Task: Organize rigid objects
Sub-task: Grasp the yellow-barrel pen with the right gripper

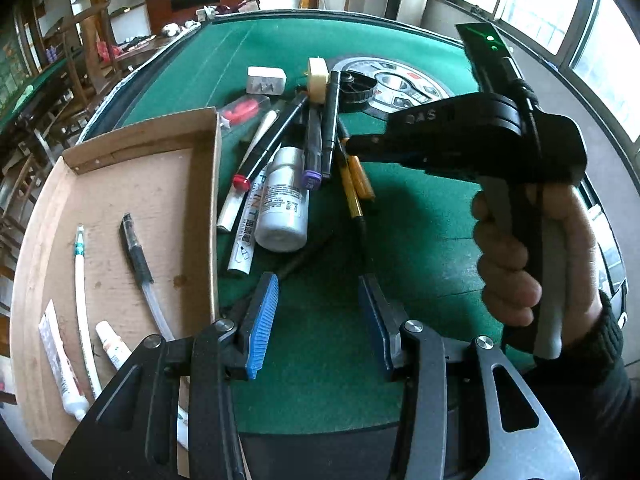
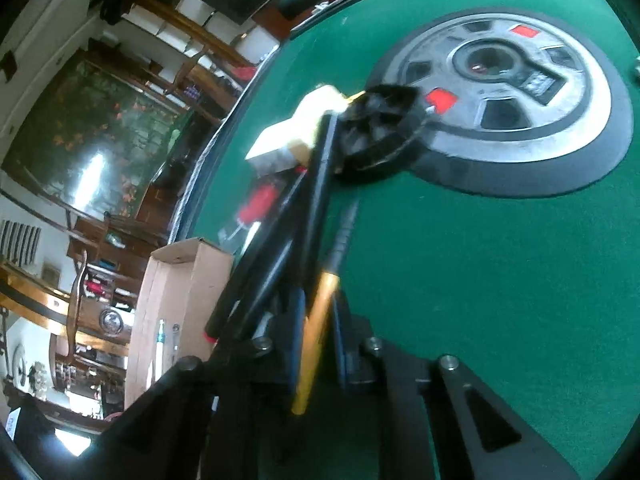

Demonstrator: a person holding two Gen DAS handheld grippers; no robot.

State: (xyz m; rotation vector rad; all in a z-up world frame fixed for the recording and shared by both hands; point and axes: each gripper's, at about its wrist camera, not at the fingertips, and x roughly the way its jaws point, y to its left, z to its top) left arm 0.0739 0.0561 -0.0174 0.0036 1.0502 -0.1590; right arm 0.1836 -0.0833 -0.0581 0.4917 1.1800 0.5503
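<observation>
Clenching yellow pen (image 2: 316, 332) in right claw (image 2: 318, 320) beside cardboard tray (image 1: 120, 184), black pens (image 2: 296, 216) crowding alongside; left claw (image 1: 320, 320) released near tray.

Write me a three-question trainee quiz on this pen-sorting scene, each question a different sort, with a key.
1. True or false: the left hand-held gripper is open and holds nothing.
2. Which does the right hand-held gripper have between its fingers? A) white bottle B) yellow pen C) purple-capped marker
3. Fill in: the black gel pen lies inside the ______.

Key: 1 true; 2 B; 3 cardboard box.
</observation>
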